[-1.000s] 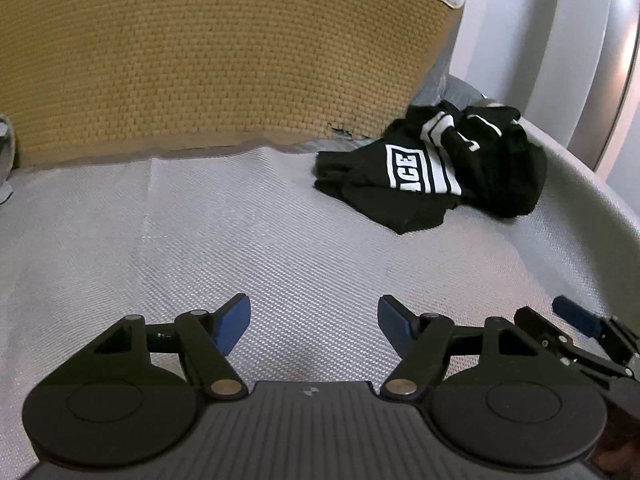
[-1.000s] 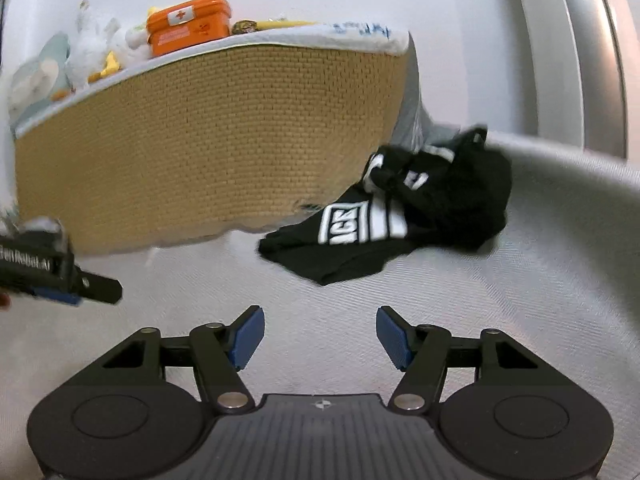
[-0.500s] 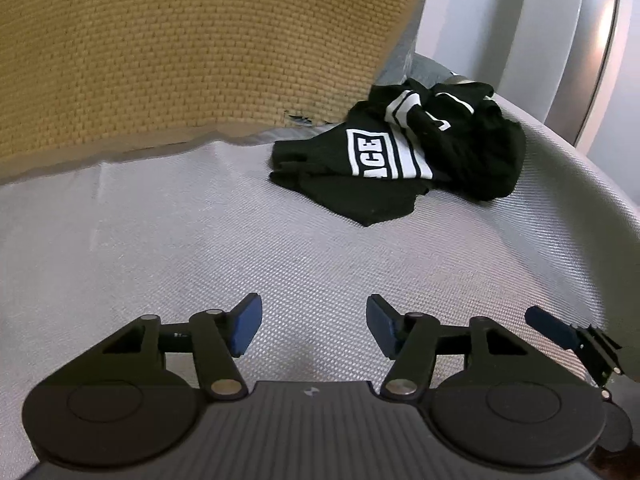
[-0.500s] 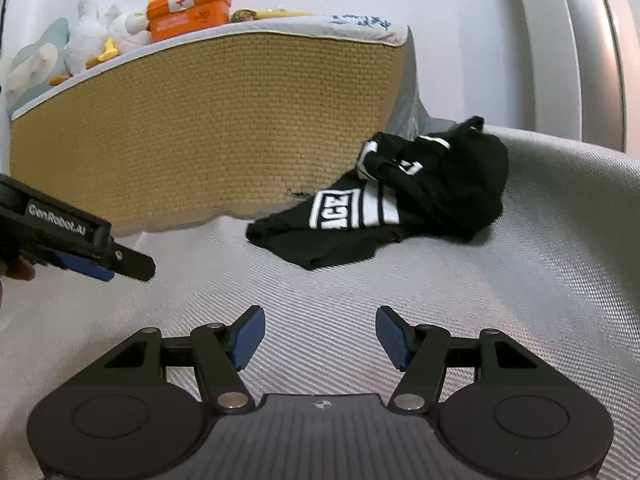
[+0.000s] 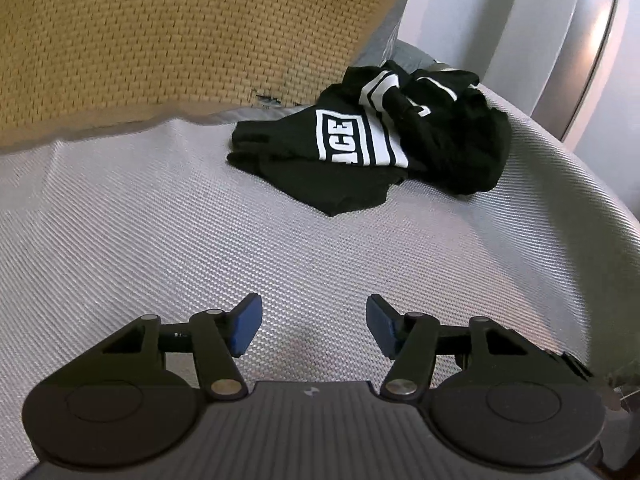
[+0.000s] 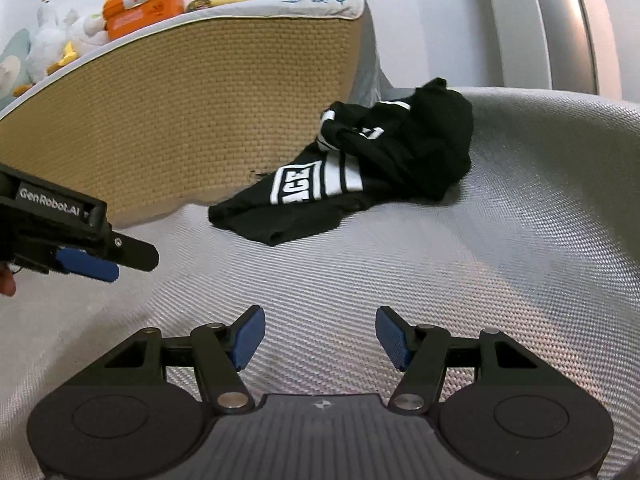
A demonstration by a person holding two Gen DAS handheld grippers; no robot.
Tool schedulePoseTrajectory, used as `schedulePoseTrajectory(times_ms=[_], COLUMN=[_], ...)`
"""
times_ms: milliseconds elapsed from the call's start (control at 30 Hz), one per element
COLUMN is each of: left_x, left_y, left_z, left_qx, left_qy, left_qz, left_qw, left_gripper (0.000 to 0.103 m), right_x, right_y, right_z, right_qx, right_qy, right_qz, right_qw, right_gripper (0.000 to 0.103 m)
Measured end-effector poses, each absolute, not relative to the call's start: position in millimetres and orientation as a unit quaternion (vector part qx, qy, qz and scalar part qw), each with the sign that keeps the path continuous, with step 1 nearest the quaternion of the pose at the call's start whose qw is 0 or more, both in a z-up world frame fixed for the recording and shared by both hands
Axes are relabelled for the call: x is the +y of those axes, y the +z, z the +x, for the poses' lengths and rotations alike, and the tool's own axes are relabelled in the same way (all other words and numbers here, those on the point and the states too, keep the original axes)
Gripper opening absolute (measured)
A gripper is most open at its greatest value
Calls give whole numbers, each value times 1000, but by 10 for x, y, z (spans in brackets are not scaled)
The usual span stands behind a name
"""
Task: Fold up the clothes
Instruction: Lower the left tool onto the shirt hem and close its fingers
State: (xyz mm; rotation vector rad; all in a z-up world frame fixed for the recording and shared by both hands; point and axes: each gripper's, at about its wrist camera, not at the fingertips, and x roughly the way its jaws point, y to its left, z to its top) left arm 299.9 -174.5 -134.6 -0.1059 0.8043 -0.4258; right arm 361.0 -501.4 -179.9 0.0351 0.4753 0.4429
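A crumpled black garment with white stripes and white lettering lies on the grey woven sheet, close to the tan mattress side. My left gripper hovers over the sheet well short of the garment, open, with nothing between its blue pads. In the right wrist view the same garment lies ahead and slightly right. My right gripper is open and empty over the sheet. The left gripper enters that view from the left edge, pointing toward the garment.
A tan woven mattress side rises behind the sheet and left of the garment. On top of it sit an orange first-aid box and plush toys. A pale wall and door frame stand at the right.
The left gripper moved forward and down toward the garment, and its jaws narrowed a little. The right gripper sank slightly. The left gripper came further into the right wrist view.
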Motion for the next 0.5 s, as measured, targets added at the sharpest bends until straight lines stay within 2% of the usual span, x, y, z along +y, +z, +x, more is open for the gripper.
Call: schedulePoseTrajectory(times_ms=[300, 500], left_x=[-1802, -1867], left_y=[-1516, -1560], left_z=[3321, 3565], left_qx=[393, 386], left_qy=[-192, -185], left_qz=[-75, -77], left_qw=[896, 900], left_gripper=[50, 46], right_x=[-5002, -5035], right_y=[-1902, -1921], right_z=[3653, 3679], right_qx=[239, 232], right_qy=[212, 210], right_qz=[23, 35], right_qw=[947, 949], right_gripper=[65, 65])
